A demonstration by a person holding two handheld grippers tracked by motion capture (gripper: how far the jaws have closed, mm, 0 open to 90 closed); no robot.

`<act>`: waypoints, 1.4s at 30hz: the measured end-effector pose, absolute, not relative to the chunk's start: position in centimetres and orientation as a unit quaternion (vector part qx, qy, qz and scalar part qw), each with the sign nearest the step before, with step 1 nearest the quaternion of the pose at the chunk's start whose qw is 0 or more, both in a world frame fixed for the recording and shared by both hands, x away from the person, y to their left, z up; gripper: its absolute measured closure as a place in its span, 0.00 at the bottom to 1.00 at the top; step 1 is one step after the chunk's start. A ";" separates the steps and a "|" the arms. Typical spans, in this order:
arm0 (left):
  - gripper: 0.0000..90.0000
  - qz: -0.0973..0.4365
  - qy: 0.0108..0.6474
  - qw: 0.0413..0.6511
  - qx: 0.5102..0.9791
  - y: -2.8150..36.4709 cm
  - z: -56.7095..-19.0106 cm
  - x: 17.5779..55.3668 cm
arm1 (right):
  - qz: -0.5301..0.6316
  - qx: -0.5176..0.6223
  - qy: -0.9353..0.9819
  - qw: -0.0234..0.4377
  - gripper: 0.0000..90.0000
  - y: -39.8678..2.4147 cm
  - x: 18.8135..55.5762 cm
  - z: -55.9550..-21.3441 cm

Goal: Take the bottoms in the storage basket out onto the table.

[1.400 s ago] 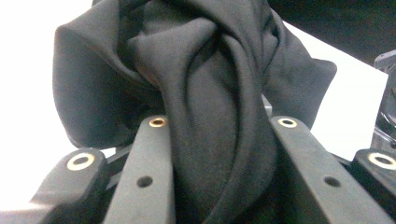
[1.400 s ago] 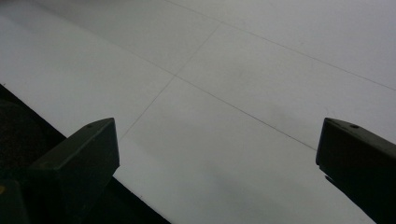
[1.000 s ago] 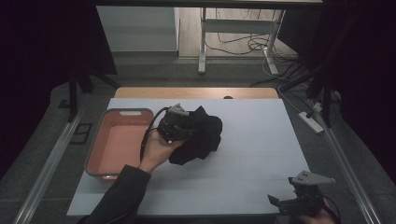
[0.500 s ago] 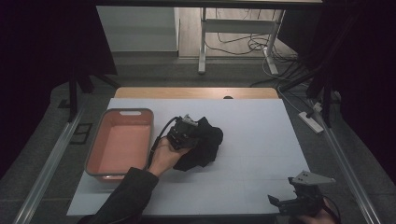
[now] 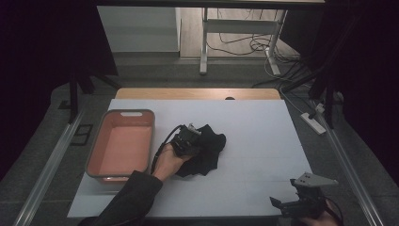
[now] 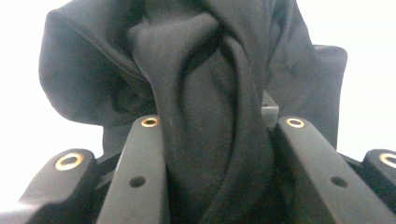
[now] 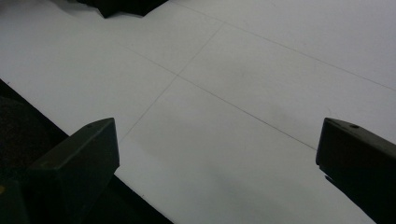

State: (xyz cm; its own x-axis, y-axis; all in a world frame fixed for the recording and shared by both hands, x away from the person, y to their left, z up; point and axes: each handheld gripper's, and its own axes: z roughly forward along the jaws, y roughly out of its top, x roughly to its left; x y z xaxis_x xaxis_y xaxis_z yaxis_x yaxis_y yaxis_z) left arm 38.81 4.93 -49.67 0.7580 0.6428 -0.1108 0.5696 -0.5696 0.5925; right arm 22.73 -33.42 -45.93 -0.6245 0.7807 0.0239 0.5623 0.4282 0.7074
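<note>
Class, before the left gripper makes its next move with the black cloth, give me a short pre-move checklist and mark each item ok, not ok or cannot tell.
1. Cloth between the jaws: ok. A thick fold of the black cloth sits between the left gripper jaws, which have just been opening slightly.
2. Grip firm enough to lift: cannot tell.
3. Cloth lying flat: not ok, it is bunched and creased.
4. Bin ready: ok. The orange bin is empty, left of the cloth.
5. Right gripper out of the way: ok, open over bare white table.
</note>
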 end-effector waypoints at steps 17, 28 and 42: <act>0.48 0.073 0.354 0.297 0.884 4.8 -52.0 39.1 | 0.350 0.401 0.832 0.155 0.00 -33.4 22.7 -45.9; 0.19 0.081 0.360 0.293 0.882 4.9 -51.6 39.3 | 0.350 0.398 0.834 0.155 0.00 -33.4 22.7 -45.9; 0.00 0.065 0.350 0.322 0.877 5.3 -50.3 39.0 | 0.351 0.397 0.834 0.154 0.00 -33.4 22.7 -45.9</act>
